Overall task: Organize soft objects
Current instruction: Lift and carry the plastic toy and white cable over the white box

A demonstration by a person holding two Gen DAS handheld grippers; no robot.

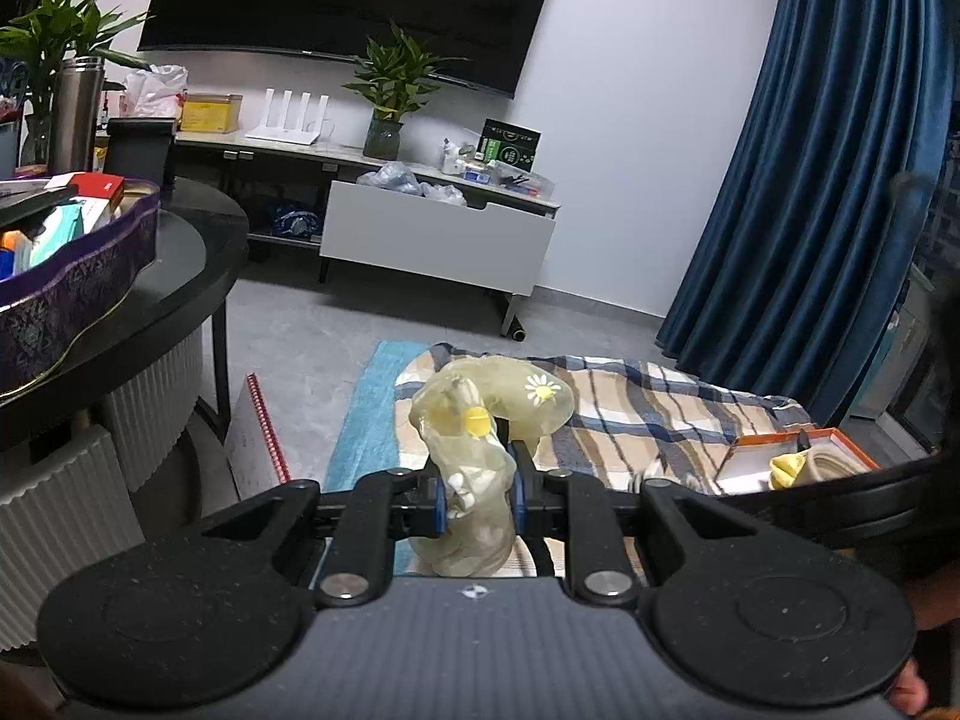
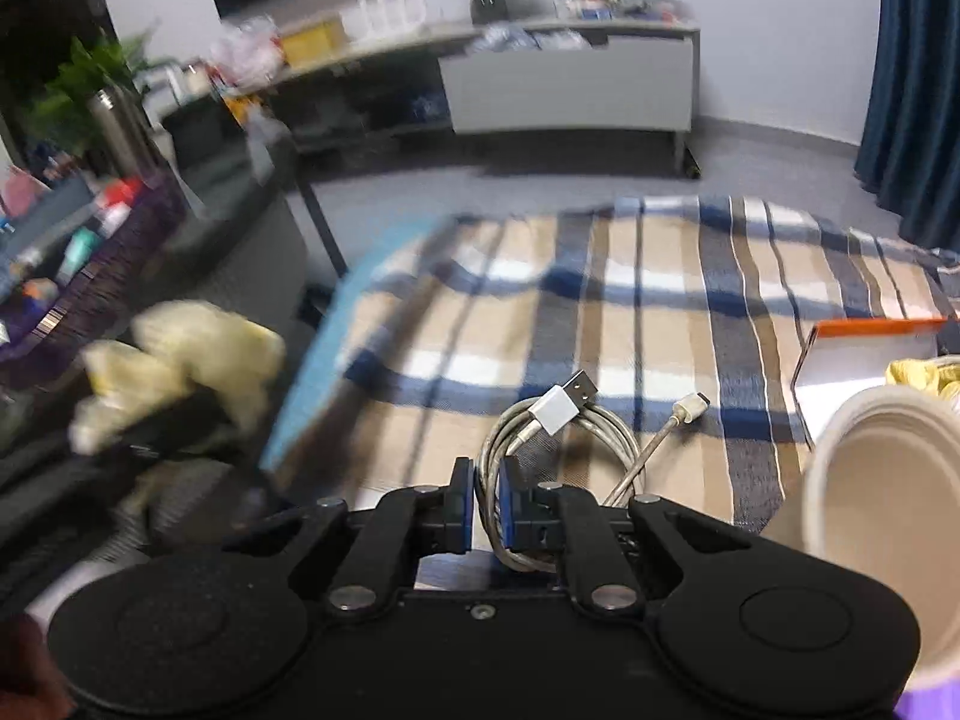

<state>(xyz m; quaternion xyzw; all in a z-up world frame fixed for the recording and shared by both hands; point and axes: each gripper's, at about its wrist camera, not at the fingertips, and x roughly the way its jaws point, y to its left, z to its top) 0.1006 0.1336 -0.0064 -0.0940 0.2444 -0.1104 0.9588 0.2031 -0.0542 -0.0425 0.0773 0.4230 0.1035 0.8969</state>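
A home living room; a large dark TV [image 1: 354, 0] hangs on a white wall above a low media cabinet [image 1: 438, 240] cluttered with a router [image 1: 294, 117], boxes and bags; potted plants [image 1: 390, 90] stand on it; blue curtains [image 1: 828, 180] drape at the right; a plaid blanket [image 2: 660, 300] lies spread over the grey tiled floor [image 1: 336, 330]; a round black bench [image 1: 180, 276] holds a tray of household items.

left gripper [image 1: 478, 495] clamped on pale green daisy sock [image 1: 480, 450], held above plaid blanket [image 1: 648, 420]; orange box [image 1: 804, 459] at right
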